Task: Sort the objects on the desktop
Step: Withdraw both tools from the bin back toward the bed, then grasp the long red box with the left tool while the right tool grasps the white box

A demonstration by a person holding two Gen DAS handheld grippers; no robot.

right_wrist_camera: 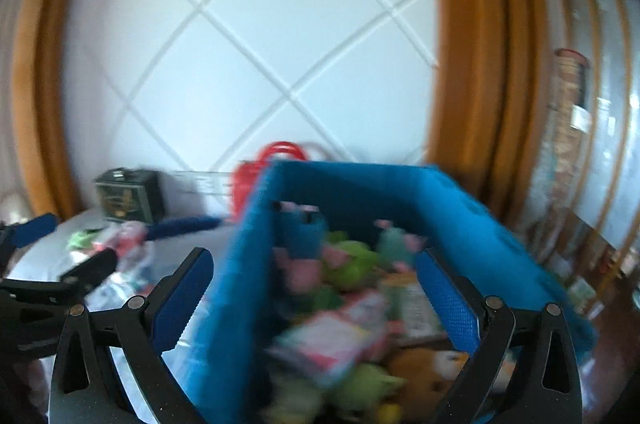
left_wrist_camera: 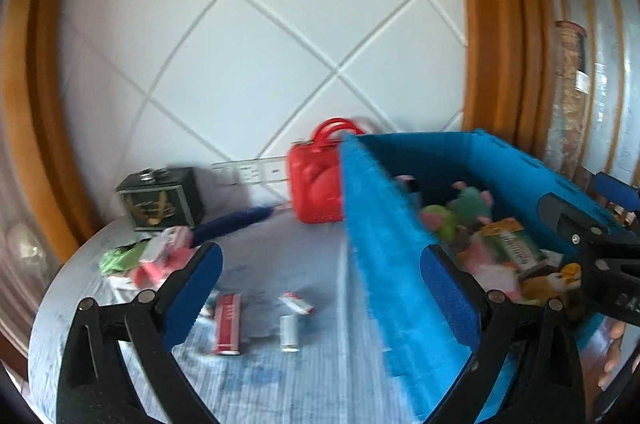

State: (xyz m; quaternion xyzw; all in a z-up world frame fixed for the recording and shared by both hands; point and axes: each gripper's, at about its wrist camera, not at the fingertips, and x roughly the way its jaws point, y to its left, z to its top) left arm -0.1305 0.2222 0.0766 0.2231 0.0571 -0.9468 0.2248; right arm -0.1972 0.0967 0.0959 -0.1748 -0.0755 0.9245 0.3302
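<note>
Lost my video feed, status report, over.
Left gripper and right gripper both open, empty. Blue bin part-filled with toys. Red pack and small can left on table.

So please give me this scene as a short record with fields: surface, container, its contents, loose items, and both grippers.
surface: table with pale cloth
container: blue bin, at table's right
contents: plush toys, small boxes
loose items: red pack, small can, pile at left
back: red bag, dark box
left gripper: jaws open, empty
right gripper: jaws open, empty, over bin
</note>
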